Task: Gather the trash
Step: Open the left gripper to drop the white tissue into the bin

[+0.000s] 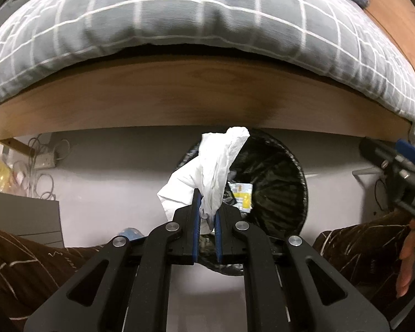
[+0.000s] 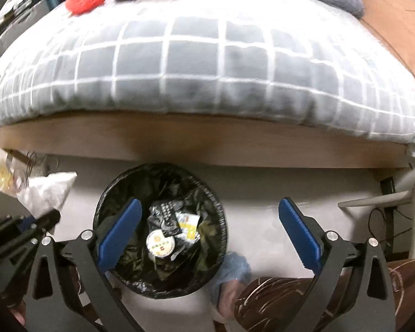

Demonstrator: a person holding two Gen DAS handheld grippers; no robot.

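- the left gripper (image 1: pixel 207 215) is clenched on a crumpled white tissue (image 1: pixel 213 171), which sticks up out of the pads and hangs above the near-left part of the bin's mouth.
- the right gripper (image 2: pixel 207 227) stands spread wide with nothing between its blue pads – it hovers over the bin, one finger above the bin's left half, the other out past its right rim.
- the bin (image 2: pixel 160 229), lined with a black bag, sits on the pale floor with its far rim right by the wooden bed frame (image 2: pixel 207 149); inside lie a round lid (image 2: pixel 160 242), a yellow-and-white wrapper (image 2: pixel 189 225) and a dark remote-like piece.
- step in hand, as i judge it: the drop into the bin; next the left gripper needs to centre over the opening and let the tissue go.
- room to move – bare floor to the bin's right, the person's patterned legs (image 2: pixel 276 298) at its near side.
- beyond the bin the bed's checked grey quilt (image 2: pixel 207 63) overhangs the frame, so a lift from the bin should lean toward the near side.
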